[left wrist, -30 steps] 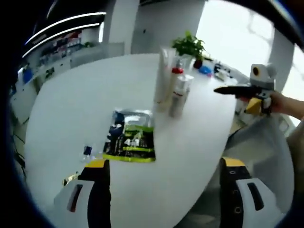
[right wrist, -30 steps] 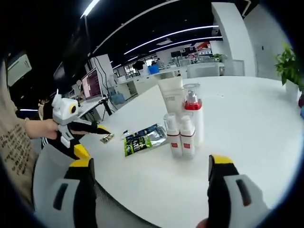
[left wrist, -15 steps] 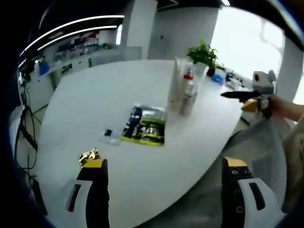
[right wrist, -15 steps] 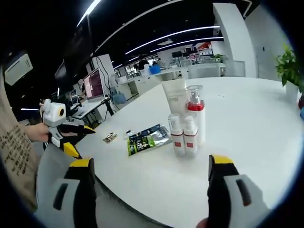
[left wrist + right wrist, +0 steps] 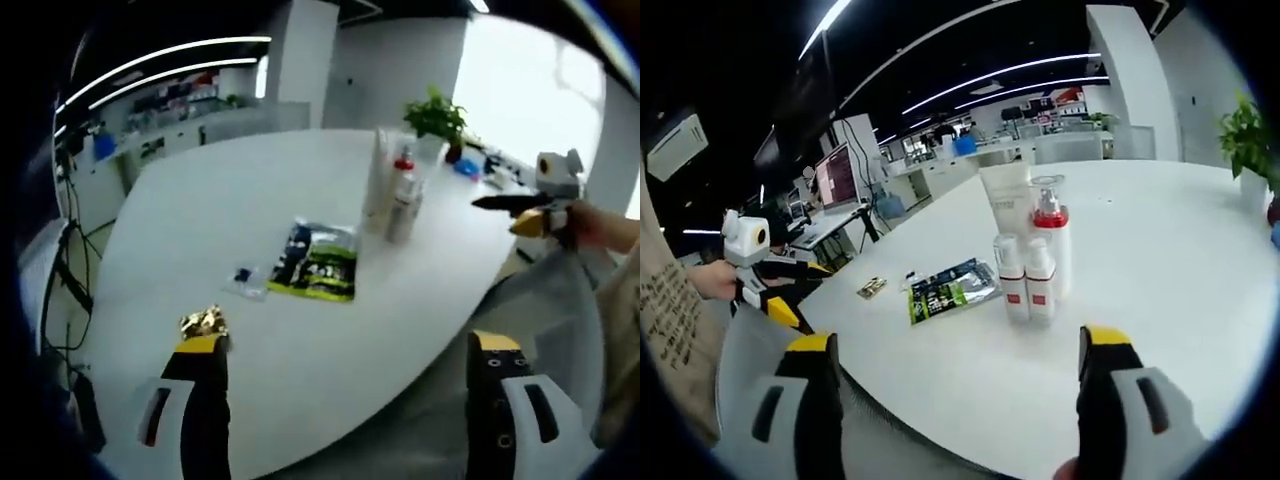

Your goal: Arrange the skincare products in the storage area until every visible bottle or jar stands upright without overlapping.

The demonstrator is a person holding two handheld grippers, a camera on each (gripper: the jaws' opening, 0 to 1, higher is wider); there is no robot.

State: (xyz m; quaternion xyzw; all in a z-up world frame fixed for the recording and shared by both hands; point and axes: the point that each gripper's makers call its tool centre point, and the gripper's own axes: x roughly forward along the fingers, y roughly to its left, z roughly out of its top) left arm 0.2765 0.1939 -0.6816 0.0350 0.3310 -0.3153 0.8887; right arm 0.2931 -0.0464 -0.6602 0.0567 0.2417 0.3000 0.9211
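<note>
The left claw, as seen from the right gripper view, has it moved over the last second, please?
Yes. The left claw has drawn back off the table, away from the gold packet it was nearly touching.

Glossy foil sachet (image 5: 952,290), smooth matt white table (image 5: 1160,260)

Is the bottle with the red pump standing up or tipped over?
Standing up. The clear bottle with the red pump rises straight from the round white table, pump on top, beside the upright white tube and two small red-banded bottles.
</note>
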